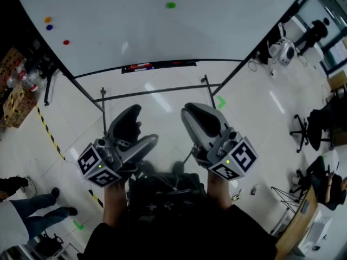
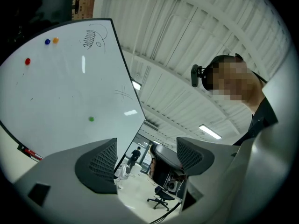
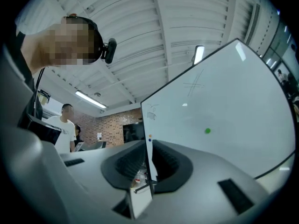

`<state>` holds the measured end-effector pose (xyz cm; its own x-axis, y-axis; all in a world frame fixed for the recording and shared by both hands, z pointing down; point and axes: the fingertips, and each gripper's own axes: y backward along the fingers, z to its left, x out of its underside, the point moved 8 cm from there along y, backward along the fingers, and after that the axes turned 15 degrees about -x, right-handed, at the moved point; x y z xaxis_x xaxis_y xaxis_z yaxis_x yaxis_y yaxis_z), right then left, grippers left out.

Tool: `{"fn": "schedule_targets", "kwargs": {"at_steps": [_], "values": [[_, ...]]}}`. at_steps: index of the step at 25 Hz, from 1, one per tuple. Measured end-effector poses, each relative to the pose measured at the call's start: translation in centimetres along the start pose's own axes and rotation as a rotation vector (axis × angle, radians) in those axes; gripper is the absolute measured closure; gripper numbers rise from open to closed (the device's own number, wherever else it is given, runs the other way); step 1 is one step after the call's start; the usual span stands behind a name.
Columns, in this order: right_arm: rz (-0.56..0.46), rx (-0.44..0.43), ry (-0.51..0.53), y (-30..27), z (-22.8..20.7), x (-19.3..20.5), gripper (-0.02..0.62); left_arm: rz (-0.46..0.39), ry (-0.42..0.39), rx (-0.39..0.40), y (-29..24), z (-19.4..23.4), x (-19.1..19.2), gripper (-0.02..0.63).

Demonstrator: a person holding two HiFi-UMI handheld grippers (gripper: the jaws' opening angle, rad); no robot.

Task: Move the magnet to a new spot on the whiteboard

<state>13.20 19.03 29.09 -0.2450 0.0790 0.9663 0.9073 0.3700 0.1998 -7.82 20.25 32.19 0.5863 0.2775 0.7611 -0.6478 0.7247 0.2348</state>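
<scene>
i hold both grippers low before the whiteboard [image 1: 162, 34], well apart from it. left gripper [image 1: 145, 122]: jaws stand wide apart, nothing between them; its own view [image 2: 147, 160] shows only the room through the gap. right gripper [image 1: 190, 112]: jaws stand nearly together with a narrow gap left, and they grip nothing; in its own view [image 3: 147, 167] only the far board edge shows through the gap. the green magnet [image 1: 171, 5] sits alone on the board, at 12 o'clock from both grippers in the head view. in the left gripper view it lies at 10 o'clock from the jaws [image 2: 91, 119]; in the right gripper view, at 2 o'clock [image 3: 207, 131]. red magnet [image 1: 66, 42], blue magnet [image 1: 49, 27] and orange magnet [image 1: 47, 19] cluster at 10 o'clock, near the board's left edge. the tray [image 1: 157, 65] runs along the board's lower edge.
</scene>
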Motion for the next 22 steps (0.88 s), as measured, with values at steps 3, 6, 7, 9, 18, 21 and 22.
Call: {"fn": "schedule_targets", "kwargs": {"at_steps": [3,6,7,9,18,21,22], "values": [[-0.015,-0.026,0.007,1.0,-0.1,-0.9,0.542,0.002,-0.005,-0.004,-0.7,-1.3,0.4,0.216],[-0.034,-0.033,-0.006,2.7,-1.1,-1.3,0.555,0.005,-0.028,0.0,-2.1,-2.5,1.0,0.216],[-0.038,-0.032,-0.016,3.3,-1.5,-1.3,0.56,0.009,-0.031,-0.001,-2.6,-2.8,1.4,0.216],[-0.041,-0.028,-0.027,4.4,-2.1,-1.3,0.568,0.024,-0.028,-0.005,-3.5,-3.2,2.1,0.216],[-0.071,-0.024,-0.061,8.0,-3.5,-1.2,0.575,0.081,-0.042,-0.002,-6.2,-5.0,4.6,0.216],[-0.07,-0.031,-0.067,8.2,-3.3,-1.1,0.575,0.082,-0.04,-0.005,-6.1,-5.3,4.9,0.216],[-0.068,-0.034,-0.069,8.2,-3.2,-1.1,0.575,0.081,-0.039,-0.007,-6.0,-5.3,5.0,0.216]]}}
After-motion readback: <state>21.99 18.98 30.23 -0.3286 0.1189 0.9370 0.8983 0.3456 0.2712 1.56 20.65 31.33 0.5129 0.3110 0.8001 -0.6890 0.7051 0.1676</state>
